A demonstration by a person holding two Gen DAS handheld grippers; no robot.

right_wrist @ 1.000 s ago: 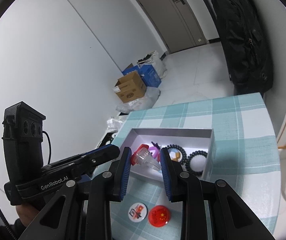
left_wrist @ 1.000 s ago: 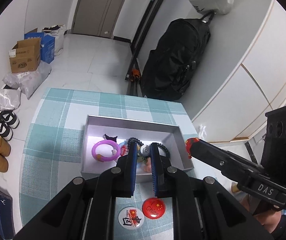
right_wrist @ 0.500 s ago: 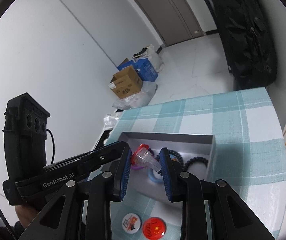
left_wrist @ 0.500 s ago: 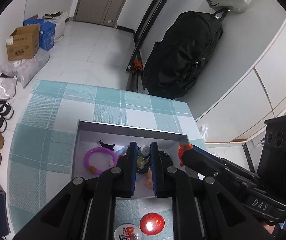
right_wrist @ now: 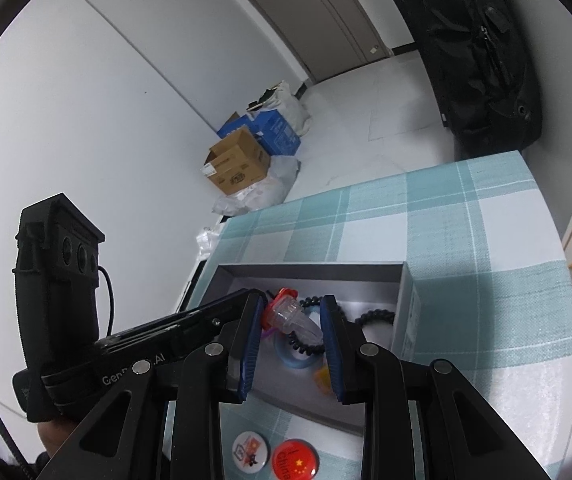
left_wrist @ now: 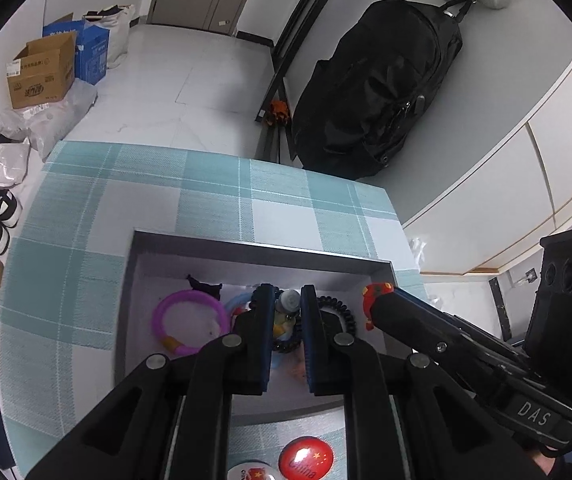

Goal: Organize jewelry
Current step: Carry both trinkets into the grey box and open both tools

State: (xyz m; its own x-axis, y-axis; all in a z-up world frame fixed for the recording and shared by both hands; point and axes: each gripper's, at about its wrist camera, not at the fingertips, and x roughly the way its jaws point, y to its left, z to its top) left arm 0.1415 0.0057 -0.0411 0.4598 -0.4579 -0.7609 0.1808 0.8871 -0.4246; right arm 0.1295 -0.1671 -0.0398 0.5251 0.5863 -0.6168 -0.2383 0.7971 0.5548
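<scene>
In box [left_wrist: 262, 250]: L gripper [left_wrist: 286, 300] clamps small figure [left_wrist: 286, 308], half hidden; R gripper [right_wrist: 291, 312] clamps clear charm [right_wrist: 291, 316].

A grey open box [left_wrist: 246, 249] on the checked cloth holds a purple bangle [left_wrist: 190, 324] and black beaded bracelets [right_wrist: 375, 316].
</scene>
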